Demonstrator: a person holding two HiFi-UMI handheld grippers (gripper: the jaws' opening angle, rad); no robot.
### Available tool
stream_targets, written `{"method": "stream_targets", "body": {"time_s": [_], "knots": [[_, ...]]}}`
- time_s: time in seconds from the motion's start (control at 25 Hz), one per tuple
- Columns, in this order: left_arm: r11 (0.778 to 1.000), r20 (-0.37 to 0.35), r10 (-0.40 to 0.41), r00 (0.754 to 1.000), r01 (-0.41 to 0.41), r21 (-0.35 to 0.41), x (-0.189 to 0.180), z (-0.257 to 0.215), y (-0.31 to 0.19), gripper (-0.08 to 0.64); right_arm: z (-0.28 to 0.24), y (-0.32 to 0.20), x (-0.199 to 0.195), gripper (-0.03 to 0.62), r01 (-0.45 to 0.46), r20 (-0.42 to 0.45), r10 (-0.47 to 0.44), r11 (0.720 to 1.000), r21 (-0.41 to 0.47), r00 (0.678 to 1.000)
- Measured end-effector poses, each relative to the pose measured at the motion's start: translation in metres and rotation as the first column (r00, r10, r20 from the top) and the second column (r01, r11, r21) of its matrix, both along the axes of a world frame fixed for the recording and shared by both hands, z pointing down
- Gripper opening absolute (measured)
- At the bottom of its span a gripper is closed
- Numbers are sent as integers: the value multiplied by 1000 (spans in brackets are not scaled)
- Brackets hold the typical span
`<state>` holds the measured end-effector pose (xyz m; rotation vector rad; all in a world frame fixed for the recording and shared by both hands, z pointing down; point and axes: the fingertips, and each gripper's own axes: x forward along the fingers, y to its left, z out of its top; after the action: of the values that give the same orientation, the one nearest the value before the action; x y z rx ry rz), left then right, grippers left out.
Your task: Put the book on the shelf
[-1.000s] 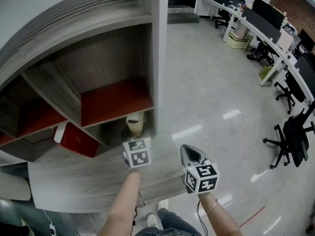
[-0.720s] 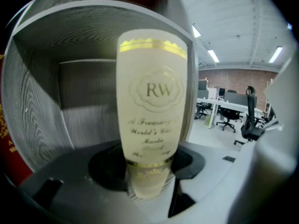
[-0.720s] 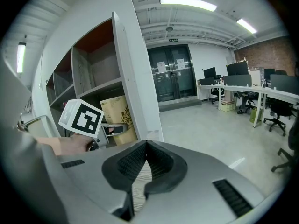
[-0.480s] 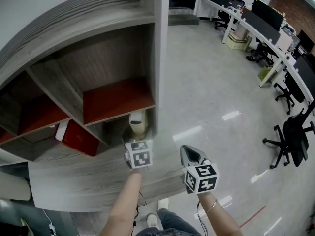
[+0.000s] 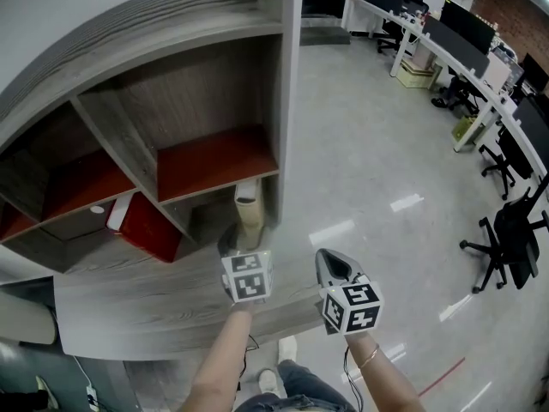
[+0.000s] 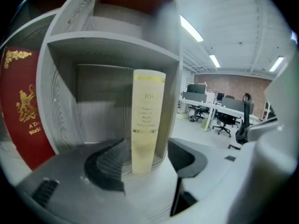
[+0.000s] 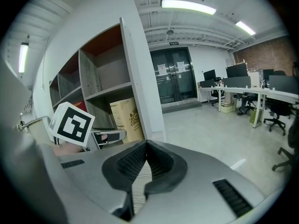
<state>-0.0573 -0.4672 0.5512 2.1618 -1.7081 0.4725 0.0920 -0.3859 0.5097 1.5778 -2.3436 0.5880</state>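
A cream book (image 5: 247, 204) stands upright in the lower right cubby of the grey shelf (image 5: 285, 101). My left gripper (image 5: 241, 240) sits just in front of it above the table. In the left gripper view its jaws are opening. The cream book (image 6: 148, 120) stands in the gap between them, apart from both pads (image 6: 108, 164). My right gripper (image 5: 333, 266) hovers to the right of the shelf's end wall. In the right gripper view it (image 7: 145, 146) is shut with nothing in it, and the cream book (image 7: 126, 118) shows past it.
A red book (image 5: 146, 227) leans in the cubby left of the cream one, also seen as a red cover (image 6: 23, 106). The grey wooden table (image 5: 146, 312) runs under the shelf. Office desks and chairs (image 5: 506, 230) stand across the floor at right.
My left gripper has drawn back a little from the cream book, which stays standing in the cubby. The right gripper has hardly moved.
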Motion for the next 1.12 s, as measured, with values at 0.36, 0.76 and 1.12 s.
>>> {"method": "stream_targets", "body": {"time_s": [0.36,0.76,1.12], "knots": [[998,4,51,999,-51,21,1,-15,44,217,-13,27,-15,9,7,12,-7,999,34,1000],[993,-32,88,996,-86,76,-6,-47,88,24,-28,61,-32,9,24,41,-27,997,73,999],[987,-92,129,987,-119,108,-15,-74,131,12,-48,84,-49,9,61,42,-66,990,127,997]]}}
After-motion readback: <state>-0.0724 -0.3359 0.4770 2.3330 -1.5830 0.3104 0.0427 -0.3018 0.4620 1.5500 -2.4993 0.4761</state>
